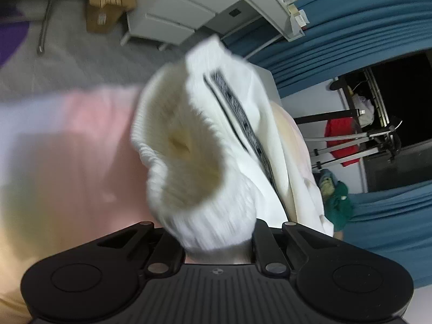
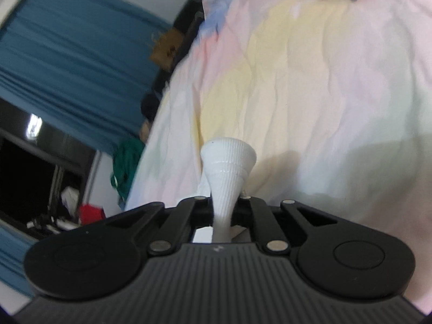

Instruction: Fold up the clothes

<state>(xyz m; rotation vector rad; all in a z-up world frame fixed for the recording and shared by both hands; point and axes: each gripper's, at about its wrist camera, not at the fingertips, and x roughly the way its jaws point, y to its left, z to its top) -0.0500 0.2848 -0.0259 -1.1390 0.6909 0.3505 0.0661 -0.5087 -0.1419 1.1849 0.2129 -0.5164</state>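
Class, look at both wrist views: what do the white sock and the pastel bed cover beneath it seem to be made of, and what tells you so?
White sock: soft ribbed knit, likely cotton blend; fine ribs at the cuff, fuzzy matte surface, grey patterned stripe. The right view shows ribbing too.
Pastel bed cover: thin woven fabric, probably cotton; matte, with fine creases.

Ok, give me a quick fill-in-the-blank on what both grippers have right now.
1. The left gripper is shut on a ribbed sock whose colour is ____.
2. The sock's open cuff faces the ____ wrist camera.
3. The right gripper pinches white ribbed fabric above a pastel ____.
4. The curtains are ____.

Missing words: white; left; bedsheet; blue
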